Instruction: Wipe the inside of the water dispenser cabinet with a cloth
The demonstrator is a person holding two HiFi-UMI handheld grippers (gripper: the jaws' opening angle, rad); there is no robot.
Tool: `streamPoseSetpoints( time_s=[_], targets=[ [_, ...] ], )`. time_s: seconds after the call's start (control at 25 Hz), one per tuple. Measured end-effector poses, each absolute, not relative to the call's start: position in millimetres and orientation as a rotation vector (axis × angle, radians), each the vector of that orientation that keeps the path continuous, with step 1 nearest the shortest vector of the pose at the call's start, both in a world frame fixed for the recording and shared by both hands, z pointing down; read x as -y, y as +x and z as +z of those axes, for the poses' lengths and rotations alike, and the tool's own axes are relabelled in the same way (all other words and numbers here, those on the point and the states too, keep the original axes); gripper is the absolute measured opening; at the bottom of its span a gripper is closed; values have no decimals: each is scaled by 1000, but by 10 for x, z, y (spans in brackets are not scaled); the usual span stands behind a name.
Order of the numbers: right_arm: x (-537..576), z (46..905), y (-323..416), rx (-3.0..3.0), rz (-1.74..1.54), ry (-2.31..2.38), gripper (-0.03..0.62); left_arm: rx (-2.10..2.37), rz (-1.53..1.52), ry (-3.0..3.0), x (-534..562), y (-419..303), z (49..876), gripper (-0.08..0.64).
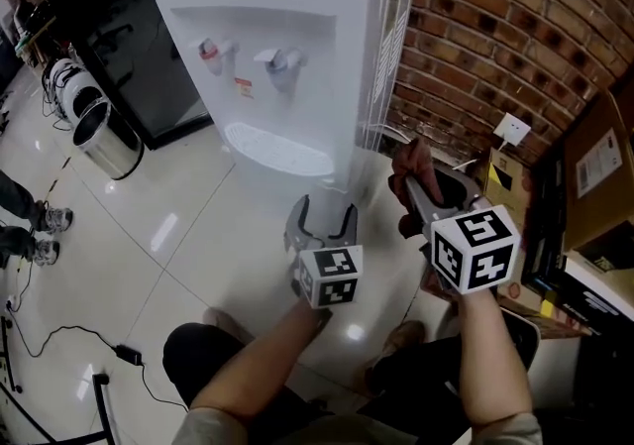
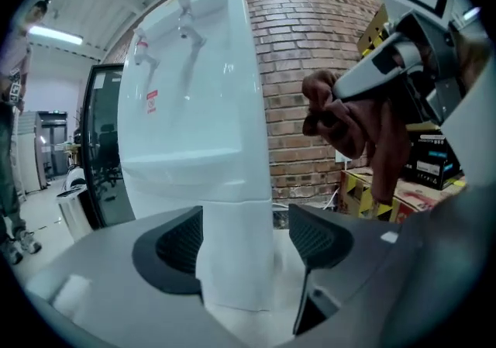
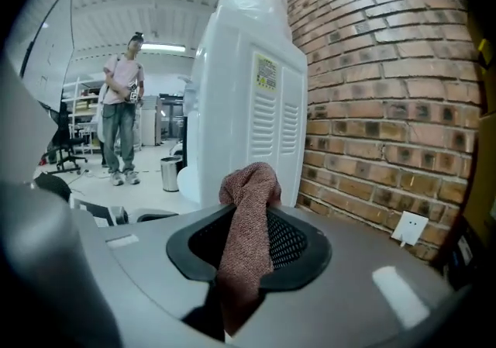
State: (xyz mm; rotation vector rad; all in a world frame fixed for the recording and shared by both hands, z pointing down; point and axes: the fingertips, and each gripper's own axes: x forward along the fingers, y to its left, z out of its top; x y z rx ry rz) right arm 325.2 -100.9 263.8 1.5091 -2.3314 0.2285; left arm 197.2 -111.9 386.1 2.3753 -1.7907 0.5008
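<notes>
The water dispenser (image 1: 287, 56) stood on the tiled floor (image 1: 178, 265) at its edge along the brick wall (image 1: 495, 27). The left hand-held gripper (image 1: 322, 222) hung in front of the lower cabinet with its jaws spread wide and nothing between them. In the left gripper view the cabinet front (image 2: 236, 253) showed beyond the jaws as a plain white panel. It looked closed, and no view showed any of the interior. The right hand-held gripper (image 1: 421, 193) was raised beside the dispenser's vented side, pinching a reddish-brown cloth (image 3: 248, 230) that bunched above the jaws and trailed down below them. No wiping was under way, since the cloth was held well clear of the cabinet, so this looked like a step at the door and not one inside. If the interior remained to be wiped, the left hand-held gripper would have to catch the door's edge and swing it open. The right would then have to lower the cloth and push it inside against the walls.
</notes>
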Motion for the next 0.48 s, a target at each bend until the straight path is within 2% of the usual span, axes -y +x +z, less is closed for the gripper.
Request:
streamPoseSetpoints(
  time_s=[0.48],
  targets=[
    [1122, 2659, 3089, 2408, 187, 1414, 115, 1845, 523, 2250, 1365, 2062, 4191, 347]
  ],
)
